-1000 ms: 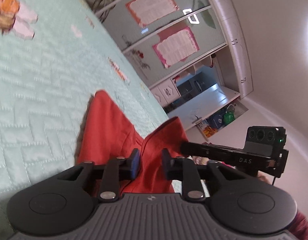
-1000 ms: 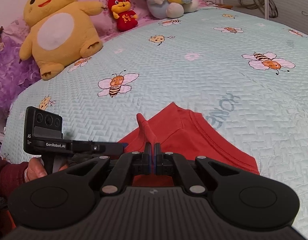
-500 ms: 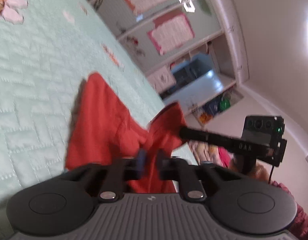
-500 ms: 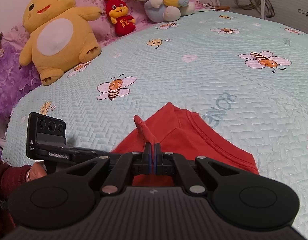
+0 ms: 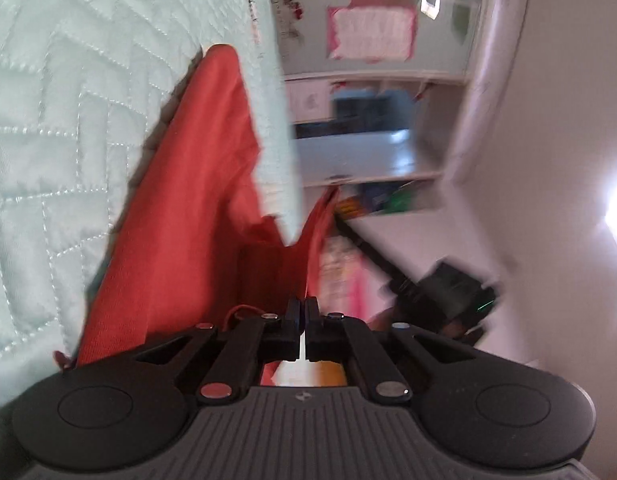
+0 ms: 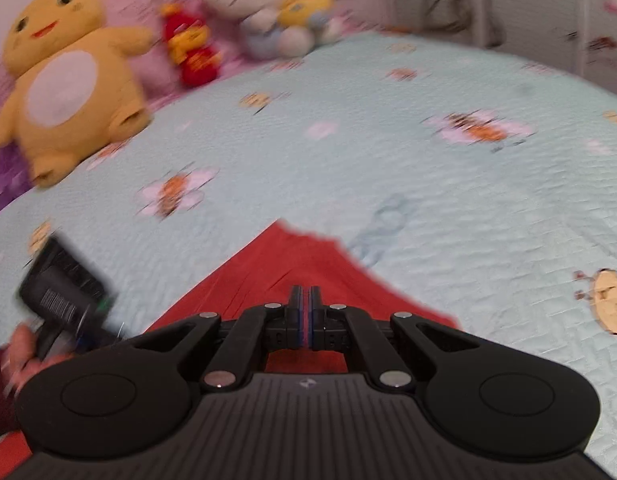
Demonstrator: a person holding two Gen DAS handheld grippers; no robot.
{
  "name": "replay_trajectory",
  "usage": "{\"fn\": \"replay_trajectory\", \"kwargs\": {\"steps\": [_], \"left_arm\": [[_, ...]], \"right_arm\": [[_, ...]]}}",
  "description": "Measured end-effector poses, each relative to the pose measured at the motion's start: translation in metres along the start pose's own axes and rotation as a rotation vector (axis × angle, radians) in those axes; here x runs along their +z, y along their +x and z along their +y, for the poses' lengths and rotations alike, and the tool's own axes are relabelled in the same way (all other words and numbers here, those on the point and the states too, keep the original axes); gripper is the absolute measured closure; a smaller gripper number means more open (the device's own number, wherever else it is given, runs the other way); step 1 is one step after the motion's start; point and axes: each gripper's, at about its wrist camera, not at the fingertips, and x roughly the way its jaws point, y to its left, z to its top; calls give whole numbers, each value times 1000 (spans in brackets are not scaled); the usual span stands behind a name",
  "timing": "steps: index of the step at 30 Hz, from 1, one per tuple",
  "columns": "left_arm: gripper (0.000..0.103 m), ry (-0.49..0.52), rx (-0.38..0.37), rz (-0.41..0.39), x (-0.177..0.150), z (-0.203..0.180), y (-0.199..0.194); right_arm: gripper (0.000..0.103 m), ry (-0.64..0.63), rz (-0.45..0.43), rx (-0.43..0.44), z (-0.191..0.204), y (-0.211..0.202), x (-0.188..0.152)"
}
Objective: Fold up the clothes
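while the left view is tilted and blurred, the left gripper [image 5: 302,312] has its fingers pressed nearly together, on the red garment [image 5: 188,200] edge as far as i can tell. cloth runs forward and left from the tips over the green quilt [image 5: 48,120].

right view: right gripper [image 6: 304,310] clamped on a red fold, garment spreading ahead to a point. left gripper sits low left, so both hold the near edge; the long axis runs away from the fingers.

Matt red cloth garment [image 6: 308,264] lies on a quilted, stitched bedspread [image 6: 448,208]. The yellow toy [image 6: 68,92] looks plush and soft.
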Motion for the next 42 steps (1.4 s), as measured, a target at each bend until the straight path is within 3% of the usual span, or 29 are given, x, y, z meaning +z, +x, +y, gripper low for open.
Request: {"fn": "replay_trajectory", "kwargs": {"steps": [3,6,10,12,17,19,21,26,28,29,33,39,40,42], "left_arm": [[103,96,88,-9,-4,-13,1],[103,124,123,-22,-5,-16,-1],[103,147,145,-19,-7,-18,0],[103,156,149,0,-7,-19,0],[103,108,111,56,0,-19,-4],[103,83,86,53,3,-16,-7],[103,98,118,28,3,-16,-9],[96,176,209,-42,1,-24,-18],[82,193,213,-71,-1,-25,-21],[72,193,208,-79,-1,-24,-21],[71,234,244,-94,-3,-28,-23],[71,348,340,-147,-7,-41,-26],[71,354,346,-164,-7,-42,-26],[71,361,351,-179,-6,-42,-26]], "right_arm": [[96,94,-119,-81,3,-13,-8],[62,222,-199,-165,16,-33,-28],[61,256,-214,-206,56,-40,-61],[54,238,-205,-210,78,-31,-73],[54,160,-109,-300,108,17,-72],[59,85,-94,-374,116,23,-71],[103,18,-107,-437,124,23,-71],[103,32,-160,-459,119,14,-69],[101,64,-181,-437,114,7,-72],[94,80,-191,-426,112,4,-74],[76,144,-232,-381,103,-10,-81],[72,239,-292,-312,88,-31,-91],[72,249,-298,-313,85,-33,-92],[61,239,-279,-395,70,-28,-92]]}}
